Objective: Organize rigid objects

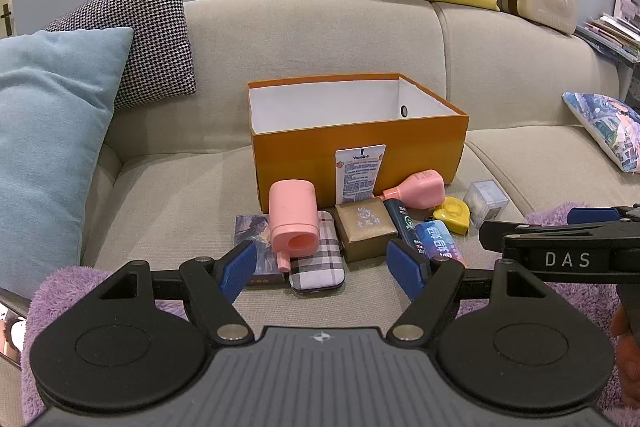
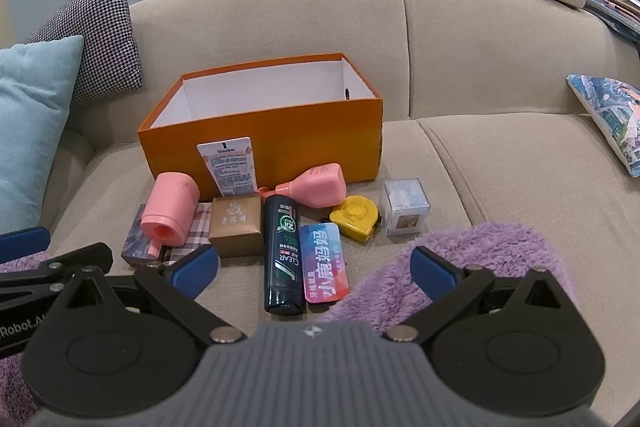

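Both claws gape empty; the dark bottle (image 2: pixel 283 254) lies just ahead of the right gripper (image 2: pixel 314 269), long axis along its reach, nearer than the left gripper (image 1: pixel 324 267).

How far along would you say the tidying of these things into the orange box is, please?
Done: nothing that shows; the visible part of the orange box is bare. In hand: nothing; the left gripper and right gripper are both open and hold nothing. Left: everything, including the dark bottle, the gold box, the yellow tape measure and the clear cube, all on the sofa in front of the box.
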